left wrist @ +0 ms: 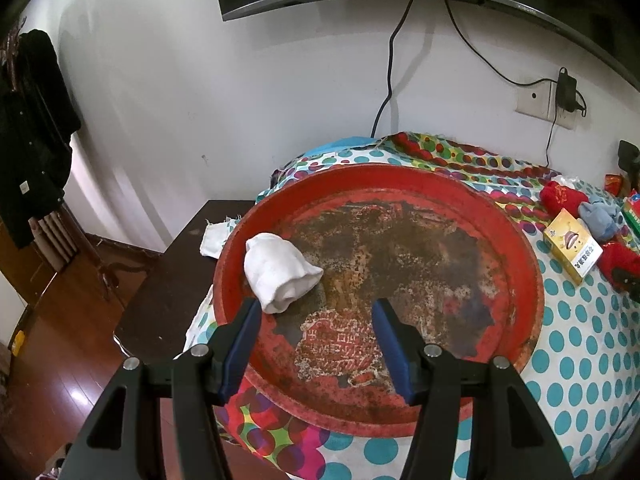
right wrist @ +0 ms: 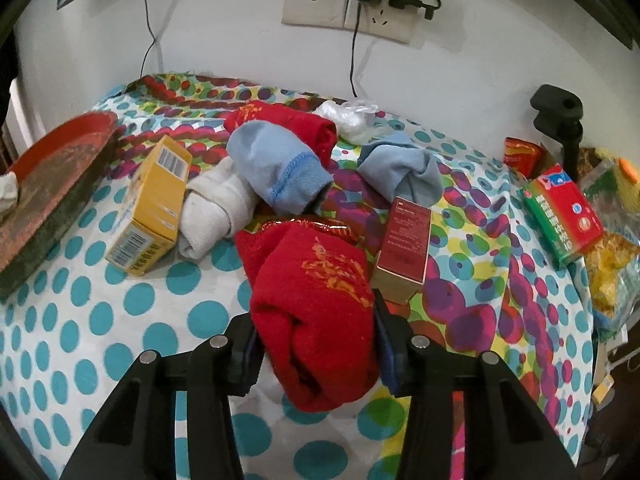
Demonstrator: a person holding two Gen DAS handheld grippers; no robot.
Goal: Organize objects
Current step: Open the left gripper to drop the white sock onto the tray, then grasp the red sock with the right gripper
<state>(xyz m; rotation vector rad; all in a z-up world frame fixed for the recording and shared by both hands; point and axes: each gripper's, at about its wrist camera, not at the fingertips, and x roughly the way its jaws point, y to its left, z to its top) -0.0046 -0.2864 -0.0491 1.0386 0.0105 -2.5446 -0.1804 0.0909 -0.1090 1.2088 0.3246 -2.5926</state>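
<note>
Though unseen leftward, red sock (right wrist: 316,312) in right gripper (right wrist: 314,340), seemingly

Polka-dot cloth-covered surface (right wrist: 120,320), crowded with small things
On it lie a worn red tray (left wrist: 520,264), yellow box (right wrist: 154,200), white sock roll (right wrist: 212,210), blue socks (right wrist: 276,168), red socks (right wrist: 316,312), maroon box (right wrist: 404,248), green-red box (right wrist: 560,216)

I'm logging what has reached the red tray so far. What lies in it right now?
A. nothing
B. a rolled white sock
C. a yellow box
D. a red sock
B: in the left wrist view a rolled white sock lies inside the red tray, near its left rim, with nothing else in the tray.
</note>
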